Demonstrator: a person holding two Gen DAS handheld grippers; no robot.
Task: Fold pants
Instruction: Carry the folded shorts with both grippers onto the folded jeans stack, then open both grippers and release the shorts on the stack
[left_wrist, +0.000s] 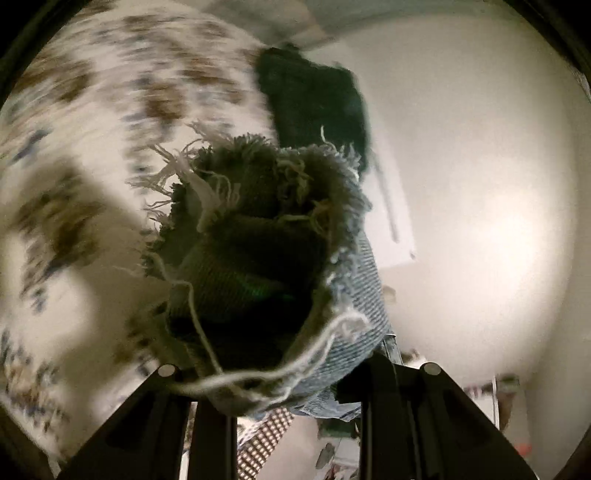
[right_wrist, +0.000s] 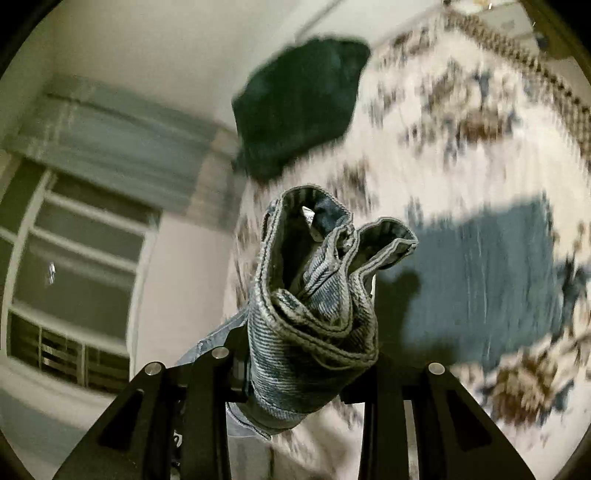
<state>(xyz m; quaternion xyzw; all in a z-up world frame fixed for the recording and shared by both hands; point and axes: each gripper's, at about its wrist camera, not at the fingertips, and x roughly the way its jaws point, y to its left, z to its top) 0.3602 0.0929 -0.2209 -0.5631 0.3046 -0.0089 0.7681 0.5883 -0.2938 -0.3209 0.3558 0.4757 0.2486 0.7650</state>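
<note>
I hold a pair of blue denim pants up in the air with both grippers. My left gripper (left_wrist: 291, 384) is shut on the frayed leg hem (left_wrist: 258, 236), which bunches up in front of the camera with loose threads hanging. My right gripper (right_wrist: 299, 376) is shut on the stitched waistband (right_wrist: 317, 295), which stands folded and bunched between the fingers. The rest of the pants hangs out of sight below.
A bed with a white, brown and blue patterned cover (left_wrist: 92, 129) lies below, blurred by motion. A dark folded garment (right_wrist: 299, 107) lies on it, also in the left wrist view (left_wrist: 314, 99). A blue garment (right_wrist: 487, 280) lies on the cover. A window (right_wrist: 74, 266) is at left.
</note>
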